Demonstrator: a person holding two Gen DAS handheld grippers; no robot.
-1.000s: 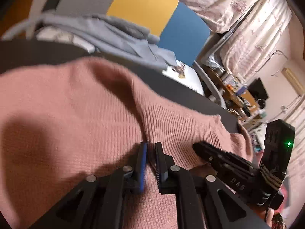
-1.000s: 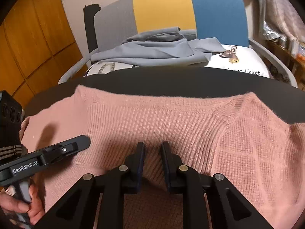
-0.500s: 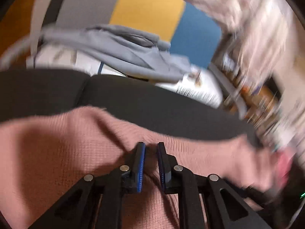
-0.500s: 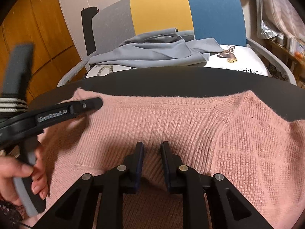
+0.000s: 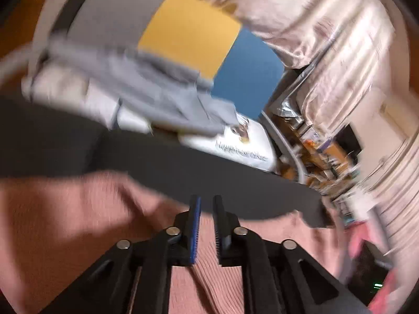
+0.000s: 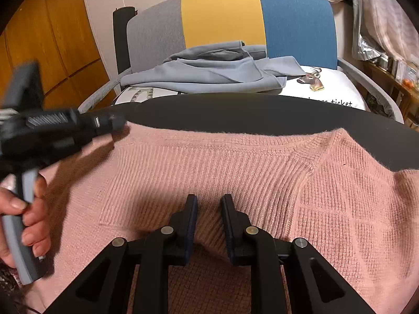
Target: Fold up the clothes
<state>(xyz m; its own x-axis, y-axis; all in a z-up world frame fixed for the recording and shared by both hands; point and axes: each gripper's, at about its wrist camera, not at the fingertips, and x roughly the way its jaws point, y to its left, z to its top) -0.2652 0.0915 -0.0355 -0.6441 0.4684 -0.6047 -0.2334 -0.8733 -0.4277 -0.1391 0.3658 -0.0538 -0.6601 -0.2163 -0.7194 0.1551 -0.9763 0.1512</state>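
Observation:
A pink knitted sweater (image 6: 235, 172) lies spread on a black round table (image 6: 235, 115); it also fills the lower part of the blurred left wrist view (image 5: 65, 222). My right gripper (image 6: 209, 201) rests low on the sweater with a fold of pink knit pinched between its fingers. My left gripper (image 5: 206, 201) hovers over the sweater's far edge, its fingers a narrow gap apart with nothing between them. It shows in the right wrist view (image 6: 110, 124) at the sweater's far left corner, held by a hand (image 6: 28, 222).
Behind the table stands a grey, yellow and blue chair (image 6: 222, 18) with a grey garment (image 6: 214, 70) and a white printed cushion (image 6: 324, 86) on its seat. Wooden cabinets (image 6: 52, 39) are at left, curtains and cluttered shelves (image 5: 322, 157) at right.
My left gripper has risen off the sweater and swung toward its far left corner, moving fast. The right gripper has stayed put, pinching the knit.

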